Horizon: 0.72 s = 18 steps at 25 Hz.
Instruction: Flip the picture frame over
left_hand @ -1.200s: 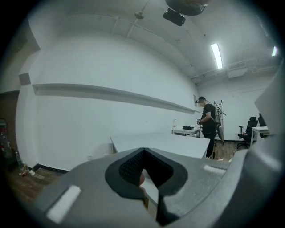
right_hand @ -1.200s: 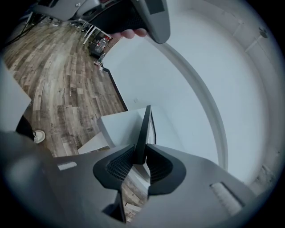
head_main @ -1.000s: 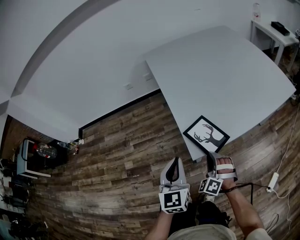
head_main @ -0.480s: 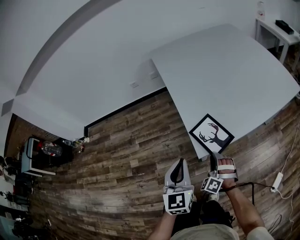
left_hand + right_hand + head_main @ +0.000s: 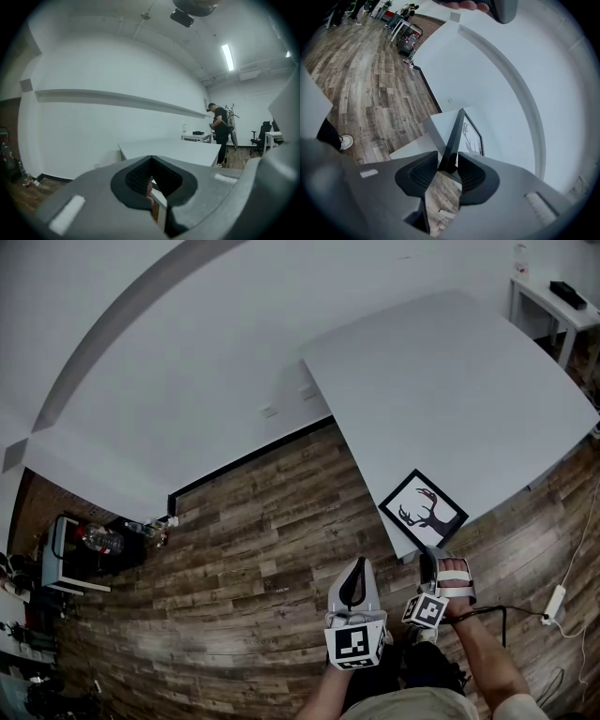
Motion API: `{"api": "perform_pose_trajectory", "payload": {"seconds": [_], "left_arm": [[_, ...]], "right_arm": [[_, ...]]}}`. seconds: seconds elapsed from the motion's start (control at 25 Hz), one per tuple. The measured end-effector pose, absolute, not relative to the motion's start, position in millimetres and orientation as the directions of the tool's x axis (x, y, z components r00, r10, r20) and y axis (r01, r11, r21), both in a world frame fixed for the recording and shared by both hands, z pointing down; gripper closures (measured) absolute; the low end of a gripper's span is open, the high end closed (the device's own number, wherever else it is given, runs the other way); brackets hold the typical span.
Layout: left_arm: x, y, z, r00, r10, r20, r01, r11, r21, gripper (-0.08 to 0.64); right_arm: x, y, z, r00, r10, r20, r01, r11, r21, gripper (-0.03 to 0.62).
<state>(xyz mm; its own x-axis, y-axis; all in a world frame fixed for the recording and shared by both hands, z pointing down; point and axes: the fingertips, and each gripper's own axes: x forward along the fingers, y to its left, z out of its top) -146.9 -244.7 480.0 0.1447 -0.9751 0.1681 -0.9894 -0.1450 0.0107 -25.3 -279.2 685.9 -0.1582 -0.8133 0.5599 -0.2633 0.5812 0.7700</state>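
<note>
Head view: one picture frame (image 5: 423, 509), left gripper (image 5: 354, 565), right gripper (image 5: 427, 560).

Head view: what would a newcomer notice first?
The black-framed picture frame with a deer-antler silhouette, lying face up at the near corner of the grey table. The right gripper has its jaws closed on the frame's near corner; the left gripper, shut and empty, hangs over wood flooring.

The pale grey table (image 5: 441, 371) bears a black picture frame (image 5: 423, 509) lying flat by its near corner
</note>
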Motion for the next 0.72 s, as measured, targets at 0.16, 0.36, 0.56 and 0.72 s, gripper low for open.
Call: {"api": "perform_pose_trajectory", "payload": {"seconds": [0.16,0.36,0.56,0.72], "left_arm": [[-149.5,-245.4,476.5,0.139,-0.978,0.157,-0.990,-0.138,0.019,0.560],[-149.4,-249.0,473.2,0.142,-0.979,0.148,-0.990,-0.140,0.027,0.560],[-146.4,-249.3,469.9,0.147,-0.980,0.136,-0.989,-0.144,0.030,0.560],[-145.5,-249.3,463.9,0.147,-0.982,0.117,-0.989,-0.144,0.034,0.560]], "right_arm": [[-23.6,-272.8,669.8,-0.172,-0.808,0.564,-0.323,0.587,0.742,0.428],[-23.4,-268.9,646.9,-0.205,-0.818,0.537,-0.419,0.569,0.707,0.428],[-19.9,-271.2,605.1,-0.279,-0.824,0.494,-0.618,0.548,0.564,0.434],[-10.8,-272.6,553.5,-0.369,-0.835,0.407,-0.795,0.511,0.327,0.466]]}}
